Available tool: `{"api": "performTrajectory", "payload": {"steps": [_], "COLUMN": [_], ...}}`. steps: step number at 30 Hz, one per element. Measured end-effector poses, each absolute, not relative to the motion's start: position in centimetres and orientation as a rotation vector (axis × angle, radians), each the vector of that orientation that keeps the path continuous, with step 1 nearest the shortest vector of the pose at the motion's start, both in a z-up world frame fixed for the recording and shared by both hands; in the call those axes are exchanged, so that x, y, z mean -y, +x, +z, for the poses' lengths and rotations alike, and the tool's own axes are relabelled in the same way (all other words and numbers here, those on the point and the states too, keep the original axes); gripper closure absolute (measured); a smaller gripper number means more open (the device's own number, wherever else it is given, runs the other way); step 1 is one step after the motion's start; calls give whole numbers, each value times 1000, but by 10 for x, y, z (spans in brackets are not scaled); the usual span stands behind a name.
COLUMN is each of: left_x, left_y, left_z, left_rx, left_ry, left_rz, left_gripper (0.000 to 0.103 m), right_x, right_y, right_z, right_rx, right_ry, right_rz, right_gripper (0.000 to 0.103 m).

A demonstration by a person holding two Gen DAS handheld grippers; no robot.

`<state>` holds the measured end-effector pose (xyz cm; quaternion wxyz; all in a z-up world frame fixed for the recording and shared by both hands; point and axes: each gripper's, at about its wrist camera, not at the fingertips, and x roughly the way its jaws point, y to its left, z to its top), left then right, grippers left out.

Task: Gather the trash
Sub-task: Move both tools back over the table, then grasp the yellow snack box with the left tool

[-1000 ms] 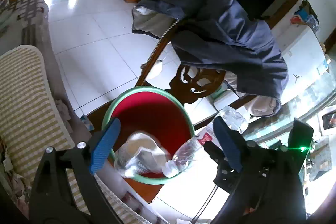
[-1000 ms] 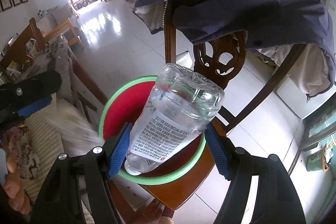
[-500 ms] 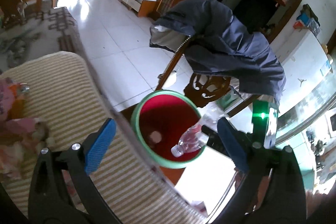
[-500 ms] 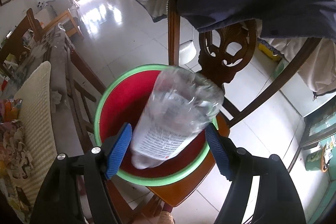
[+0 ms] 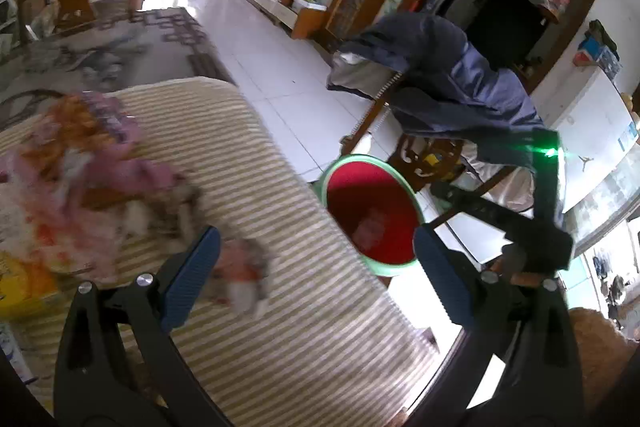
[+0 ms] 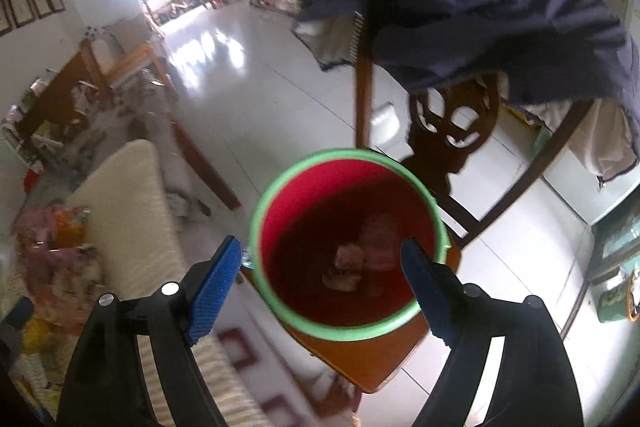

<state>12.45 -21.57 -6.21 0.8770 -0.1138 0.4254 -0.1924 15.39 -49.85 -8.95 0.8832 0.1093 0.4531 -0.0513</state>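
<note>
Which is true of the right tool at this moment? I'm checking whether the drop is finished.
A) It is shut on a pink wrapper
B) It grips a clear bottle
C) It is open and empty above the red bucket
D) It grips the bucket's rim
C: the right tool has its jaws apart with nothing between them, above the red bucket.

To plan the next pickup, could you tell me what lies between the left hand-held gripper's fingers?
In the left wrist view, the open left hand-held gripper frames a blurred crumpled scrap lying on the striped cushion; nothing is gripped.
</note>
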Motion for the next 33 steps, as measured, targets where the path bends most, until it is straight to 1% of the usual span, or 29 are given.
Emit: {"api": "performTrajectory", "payload": {"steps": [7,12,15,17,21,27,33], "left_x": [135,68,33,15,1,1,5], "left_y": [91,70,65,69,85,106,131], "left_z": [-59,-64,-68,-69,-75,-105,-132], "left_rx": [-863,-872,-884,-910,-991,-1094,-1212], "left_ry": [-267,-267,-220,-127,103,323,349], "left_rz": [-264,-151,-108,-116,-163,-262,-290], "left_gripper": [8,8,8,8,8,8,8], "right_x": [409,349,325,312,292,273,268], "right_y": [149,137,127,119,104,83,71], "right_z": [-68,-66,-70,-74,-81,-86,-85], "right_rx": [-921,-935,-955,-972,-1005,-1041,-1047], "right_ry": [175,124,120,129,146,154,156], "right_rz": [30,118,158,180,202,214,205], "right_gripper": [22,21,21,20,20,19,16]}}
